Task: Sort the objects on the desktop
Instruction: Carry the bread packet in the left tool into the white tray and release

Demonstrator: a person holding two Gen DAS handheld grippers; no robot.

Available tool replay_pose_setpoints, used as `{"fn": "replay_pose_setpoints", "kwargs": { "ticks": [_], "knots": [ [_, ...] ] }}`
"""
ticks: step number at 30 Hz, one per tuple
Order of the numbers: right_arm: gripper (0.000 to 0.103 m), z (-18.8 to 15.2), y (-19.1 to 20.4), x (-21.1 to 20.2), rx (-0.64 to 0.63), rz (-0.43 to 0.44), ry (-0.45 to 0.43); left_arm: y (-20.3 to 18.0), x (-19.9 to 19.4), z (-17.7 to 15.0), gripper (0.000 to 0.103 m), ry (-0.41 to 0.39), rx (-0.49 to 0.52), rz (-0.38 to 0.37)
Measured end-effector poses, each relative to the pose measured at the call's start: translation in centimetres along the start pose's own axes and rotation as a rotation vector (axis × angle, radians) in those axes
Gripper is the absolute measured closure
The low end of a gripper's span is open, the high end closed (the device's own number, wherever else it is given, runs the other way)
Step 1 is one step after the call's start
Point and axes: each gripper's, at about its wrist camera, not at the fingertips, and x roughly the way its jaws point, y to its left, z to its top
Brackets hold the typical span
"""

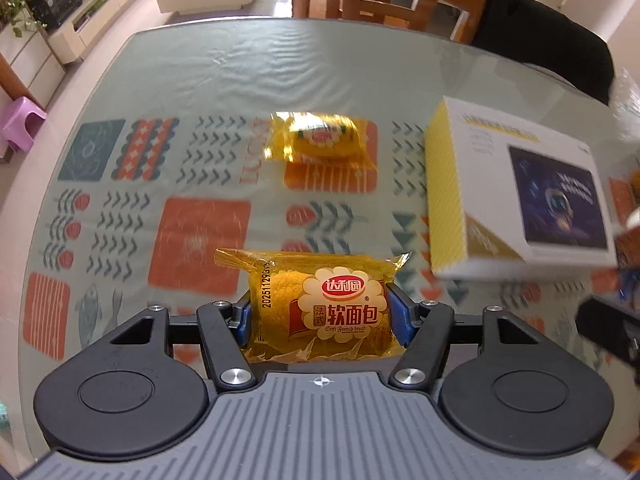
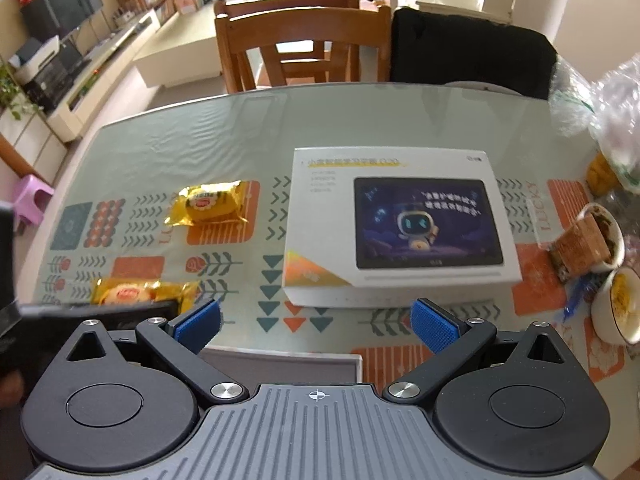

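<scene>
Two hand-held grippers: left hand-held gripper (image 1: 320, 314) clamps bread packet (image 1: 320, 308); right hand-held gripper (image 2: 316, 326) gapes near box (image 2: 400, 228).

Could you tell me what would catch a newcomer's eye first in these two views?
Most striking is the yellow bread packet clamped between the left gripper fingers, just above the patterned table. Next is the white box printed with a cartoon robot, lying flat ahead of the open right gripper, with a second bread packet to its left.
</scene>
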Motion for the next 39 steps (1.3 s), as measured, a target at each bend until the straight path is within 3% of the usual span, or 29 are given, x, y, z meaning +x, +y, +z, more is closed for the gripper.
{"fn": "replay_pose_setpoints", "kwargs": {
  "ticks": [9, 17, 25, 30, 33, 37, 39],
  "knots": [
    [0.0, -3.4, -1.0, -2.6, 0.028, -0.004, -0.026, -1.0, -0.9, -7.0, 0.025, 0.079, 0.055, -0.031],
    [0.0, -6.2, -1.2, -3.3, 0.024, -0.017, -0.012, -0.9, 0.9, -11.6, 0.025, 0.131, 0.071, -0.004],
    [0.0, -7.1, -0.6, -3.6, -0.002, -0.026, -0.004, 0.6, 4.7, -14.2, 0.025, 0.175, 0.039, 0.039],
    [0.0, -7.3, -0.3, -3.8, -0.015, -0.03, -0.005, 1.0, 5.5, -14.8, 0.023, 0.162, 0.052, 0.024],
    [0.0, -7.4, -0.1, -4.0, -0.023, -0.033, -0.005, 1.1, 5.8, -15.1, 0.019, 0.16, 0.063, 0.019],
    [0.0, -7.5, 0.1, -4.2, -0.033, -0.037, -0.006, 1.3, 5.8, -15.4, 0.003, 0.191, 0.062, 0.036],
    [0.0, -7.6, 0.2, -4.3, -0.038, -0.039, -0.006, 1.2, 5.2, -15.6, 0.003, 0.181, 0.081, 0.044]
  ]
}}
